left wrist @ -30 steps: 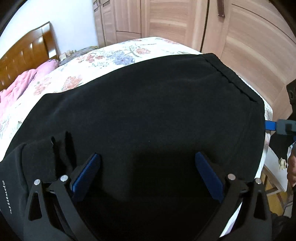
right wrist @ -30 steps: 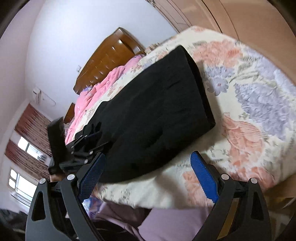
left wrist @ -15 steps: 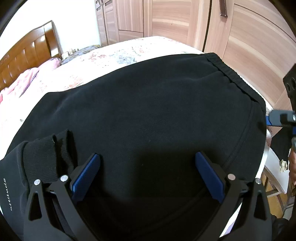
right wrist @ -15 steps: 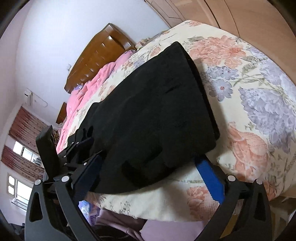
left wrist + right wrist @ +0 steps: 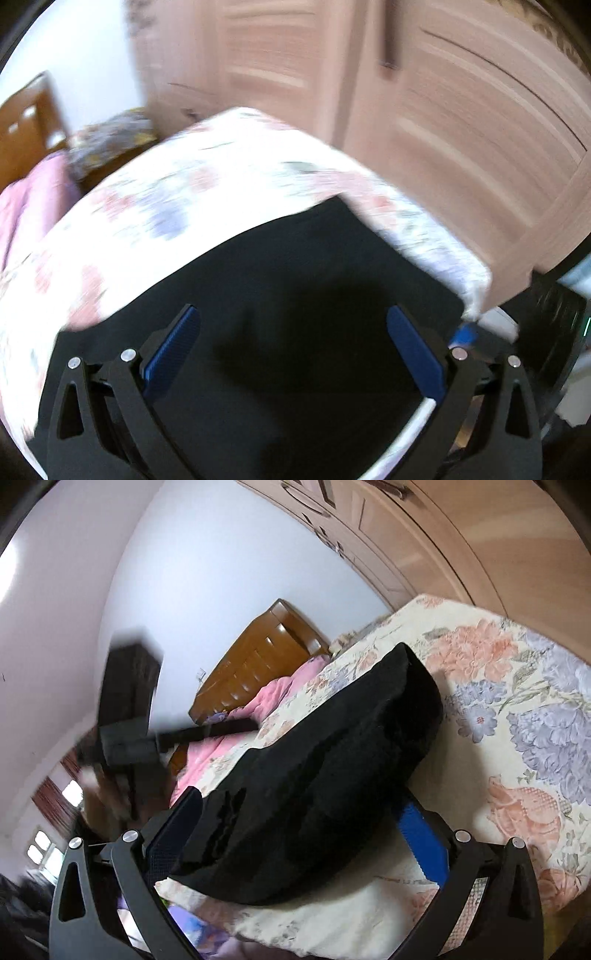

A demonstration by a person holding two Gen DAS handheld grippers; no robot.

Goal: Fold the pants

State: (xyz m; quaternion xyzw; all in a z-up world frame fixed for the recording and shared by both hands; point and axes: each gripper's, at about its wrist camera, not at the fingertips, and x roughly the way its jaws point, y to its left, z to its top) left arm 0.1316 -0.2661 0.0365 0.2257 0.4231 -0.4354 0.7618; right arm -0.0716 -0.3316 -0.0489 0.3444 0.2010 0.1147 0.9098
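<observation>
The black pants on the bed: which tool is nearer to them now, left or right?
Right. The right tool has its open fingers around the near edge of the black pants. The left tool is open above them; contact cannot be told.

Black frames on both tools, matte plastic, each arm a curved strut with a triangular cut-out near its base. The left gripper carries ribbed blue pads on the inner faces of its fingers, and four round silver screws sit along the linkages. Same build on the right gripper: blue pads, the left-hand one in shadow and looking dark, silver screws at the pivots, and a strip of pale mesh-textured tape low on its right strut. In the right wrist view the other tool's body shows as a blurred black block.
</observation>
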